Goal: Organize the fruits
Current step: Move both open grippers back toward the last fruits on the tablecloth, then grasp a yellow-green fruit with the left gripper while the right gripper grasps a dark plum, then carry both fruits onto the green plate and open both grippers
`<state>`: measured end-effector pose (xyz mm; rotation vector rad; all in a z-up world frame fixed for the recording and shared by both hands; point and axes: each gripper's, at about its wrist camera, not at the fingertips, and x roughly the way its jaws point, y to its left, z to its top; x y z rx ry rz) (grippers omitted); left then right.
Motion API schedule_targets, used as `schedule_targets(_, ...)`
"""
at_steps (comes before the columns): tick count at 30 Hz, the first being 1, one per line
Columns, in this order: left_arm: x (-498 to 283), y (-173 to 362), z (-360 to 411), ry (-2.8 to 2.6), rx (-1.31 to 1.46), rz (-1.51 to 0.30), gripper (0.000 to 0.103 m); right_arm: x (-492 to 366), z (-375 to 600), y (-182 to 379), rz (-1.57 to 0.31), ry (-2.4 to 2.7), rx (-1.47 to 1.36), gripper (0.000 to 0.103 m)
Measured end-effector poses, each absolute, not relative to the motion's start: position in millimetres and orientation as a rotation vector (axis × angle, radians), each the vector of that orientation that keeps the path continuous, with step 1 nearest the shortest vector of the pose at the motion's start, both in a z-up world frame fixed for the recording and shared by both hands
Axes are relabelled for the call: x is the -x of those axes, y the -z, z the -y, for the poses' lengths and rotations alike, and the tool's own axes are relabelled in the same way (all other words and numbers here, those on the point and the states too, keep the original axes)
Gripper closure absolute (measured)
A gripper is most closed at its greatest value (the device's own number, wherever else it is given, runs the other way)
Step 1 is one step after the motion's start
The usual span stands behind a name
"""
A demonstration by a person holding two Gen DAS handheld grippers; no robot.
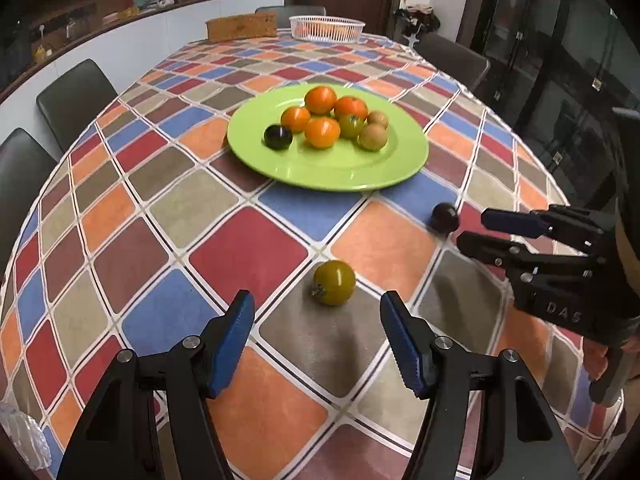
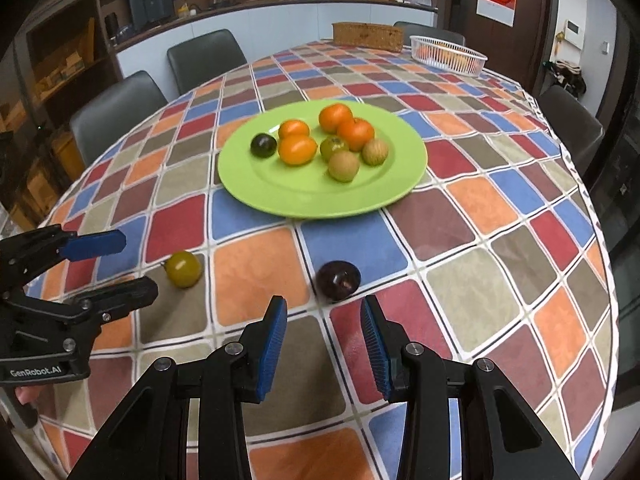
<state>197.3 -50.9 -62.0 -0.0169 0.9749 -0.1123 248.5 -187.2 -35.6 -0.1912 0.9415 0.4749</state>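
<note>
A green plate [image 1: 328,168] [image 2: 280,192] holds several orange, green, brown and one dark fruit. A yellow-green tomato [image 1: 334,282] [image 2: 184,269] lies on the tablecloth just ahead of my open, empty left gripper [image 1: 318,312] [image 2: 116,264]. A dark purple fruit [image 1: 445,218] [image 2: 338,281] lies on the cloth just ahead of my open, empty right gripper [image 2: 324,312] [image 1: 470,226]. Neither gripper touches its fruit.
A white basket [image 1: 326,28] [image 2: 448,55] and a wicker box [image 1: 242,27] [image 2: 367,37] stand at the table's far end. Grey chairs [image 1: 76,96] [image 2: 206,60] line the table edges. A plastic bag [image 1: 24,436] lies at the near left corner.
</note>
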Motion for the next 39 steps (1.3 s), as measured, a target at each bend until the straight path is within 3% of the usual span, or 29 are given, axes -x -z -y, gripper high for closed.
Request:
schedule_targets(6,-206,72,52,0.121,0.024,-0.989,0.040,-259,186,46,-0.957,-0.477,0.186,0.064)
schedule_targets(19,-223,82,54,0.169,0.066,-1.022,0.075,-276,181,53,-0.969,-0.484,0.164,0.068)
schedule_targets(22,-224,81,54,0.173,0.064,-1.020,0.076,-279,181,53,-0.968,-0.483,0.157,0.072)
schedule_targets(39,-214,66,51,0.196,0.069,-0.973,0.077,-265,178,44,-0.948,-0.492,0.144,0.074)
